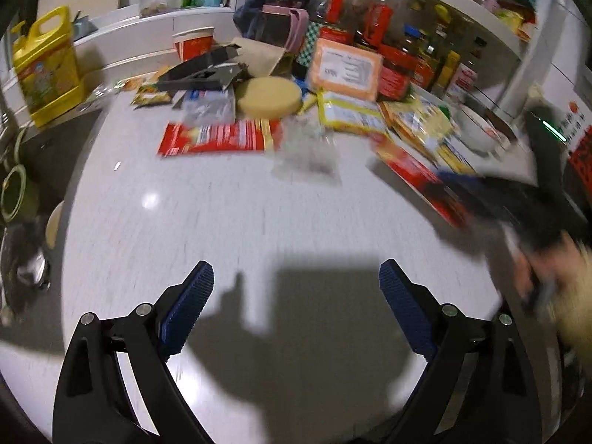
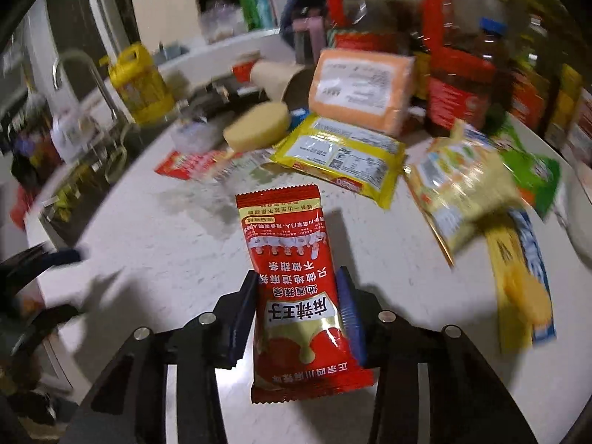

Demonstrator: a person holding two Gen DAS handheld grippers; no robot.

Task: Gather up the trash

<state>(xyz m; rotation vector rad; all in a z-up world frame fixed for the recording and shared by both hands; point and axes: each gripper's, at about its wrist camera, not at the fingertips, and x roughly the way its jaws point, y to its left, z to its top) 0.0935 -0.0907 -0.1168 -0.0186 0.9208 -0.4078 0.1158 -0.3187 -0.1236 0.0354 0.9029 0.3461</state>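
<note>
My right gripper is shut on a red snack wrapper with Chinese print and holds it above the white counter. It shows blurred in the left wrist view, with the red wrapper under it. My left gripper is open and empty over bare counter. Loose wrappers lie ahead: a red flat packet, a clear plastic bag, a yellow packet and a crumpled yellow bag.
A round beige lid, an orange sponge pack, sauce bottles and a paper cup crowd the back. A yellow oil jug stands left by the sink and tap. A white bowl sits right.
</note>
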